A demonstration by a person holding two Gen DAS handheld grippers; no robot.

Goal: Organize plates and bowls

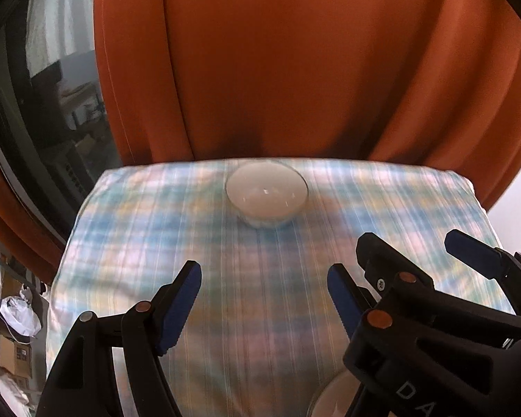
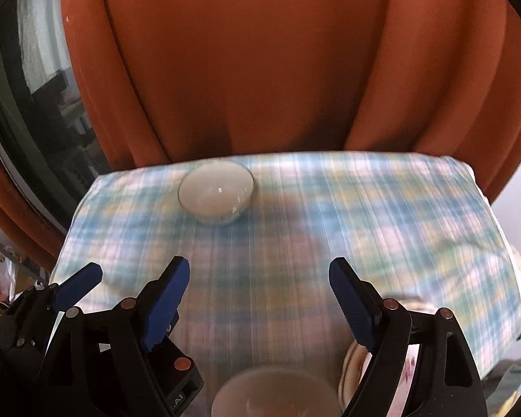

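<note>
Left gripper [image 1: 264, 295] and right gripper [image 2: 259, 290] hover side by side, jaws apart, empty; a white bowl [image 1: 266, 193] sits beyond on the plaid cloth [image 1: 156, 229]. A second bowl [image 2: 274, 396] lies beneath the right gripper.

Your left black plastic clamp-style gripper [image 1: 264, 286] has ridged blue finger pads [image 1: 180, 307]. Copper and silver rivets stud both. Your matching right gripper [image 2: 259, 285] shows white lettering.

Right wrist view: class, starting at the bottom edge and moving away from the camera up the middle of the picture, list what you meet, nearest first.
Near bowl → checked cloth → far bowl → orange curtain.
</note>
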